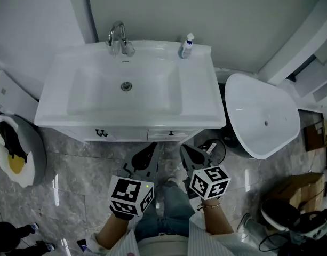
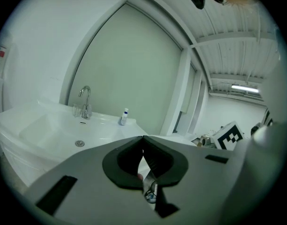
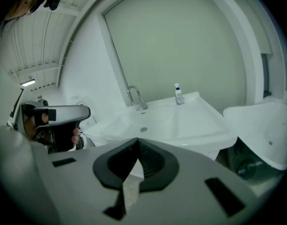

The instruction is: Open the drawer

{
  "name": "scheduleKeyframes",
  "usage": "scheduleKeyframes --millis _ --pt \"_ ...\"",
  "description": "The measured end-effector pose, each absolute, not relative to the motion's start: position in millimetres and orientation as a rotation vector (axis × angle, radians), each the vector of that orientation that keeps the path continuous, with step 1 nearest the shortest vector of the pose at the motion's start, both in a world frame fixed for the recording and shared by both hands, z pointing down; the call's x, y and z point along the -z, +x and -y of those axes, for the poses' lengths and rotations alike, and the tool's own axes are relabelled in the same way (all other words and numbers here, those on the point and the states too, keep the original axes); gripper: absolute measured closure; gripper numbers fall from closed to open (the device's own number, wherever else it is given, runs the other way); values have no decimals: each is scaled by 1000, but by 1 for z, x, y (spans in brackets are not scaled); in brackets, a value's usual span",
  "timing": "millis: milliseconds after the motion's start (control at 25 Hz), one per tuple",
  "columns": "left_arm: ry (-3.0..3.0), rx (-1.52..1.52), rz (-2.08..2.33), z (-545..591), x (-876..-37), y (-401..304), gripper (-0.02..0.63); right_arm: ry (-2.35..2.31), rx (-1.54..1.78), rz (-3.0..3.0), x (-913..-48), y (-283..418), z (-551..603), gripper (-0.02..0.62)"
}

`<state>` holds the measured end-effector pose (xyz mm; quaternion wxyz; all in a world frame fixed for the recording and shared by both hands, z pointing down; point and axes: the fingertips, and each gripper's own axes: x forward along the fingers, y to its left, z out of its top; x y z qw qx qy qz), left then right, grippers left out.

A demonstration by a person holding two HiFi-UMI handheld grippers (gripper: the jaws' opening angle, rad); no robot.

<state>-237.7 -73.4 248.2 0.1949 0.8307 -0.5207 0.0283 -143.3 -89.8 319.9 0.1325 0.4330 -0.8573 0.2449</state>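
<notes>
— First entry, the drawer?
— Drawer [image 1: 183,135]: one, in the front of the white vanity [image 1: 51,119], right of centre below the basin [image 1: 99,97]. It has a small dark handle [image 1: 171,133]. Its face sits flush with the front, so it is closed.
— The tongs?
— Left tongs [image 1: 153,145]: closed, tips pressed together with nothing between them. Right tongs [image 1: 183,148]: the same, closed and empty. The two sit side by side over the grey marbled floor [image 1: 72,169]. They point at the vanity front, a little short of it and touching nothing. Each carries a marker cube [image 1: 131,195].
— On top of the vanity?
— Tap [image 1: 118,38]: one, at the back edge above the drain. Bottle [image 1: 186,47]: one, small, white with a blue cap, upright at the back right corner.
— Around it?
— White tub [image 1: 262,116]: one, just beside the vanity on its right. Penguin-shaped cushion [image 1: 14,151]: one, on the floor at the left.
</notes>
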Motion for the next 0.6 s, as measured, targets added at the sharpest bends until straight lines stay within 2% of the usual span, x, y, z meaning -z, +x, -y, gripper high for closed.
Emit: scheduleKeyframes --millis 600 --pt "2300 -218 1347 93 -339 -210 589 1309 -807 2383 -375 -124 82 586"
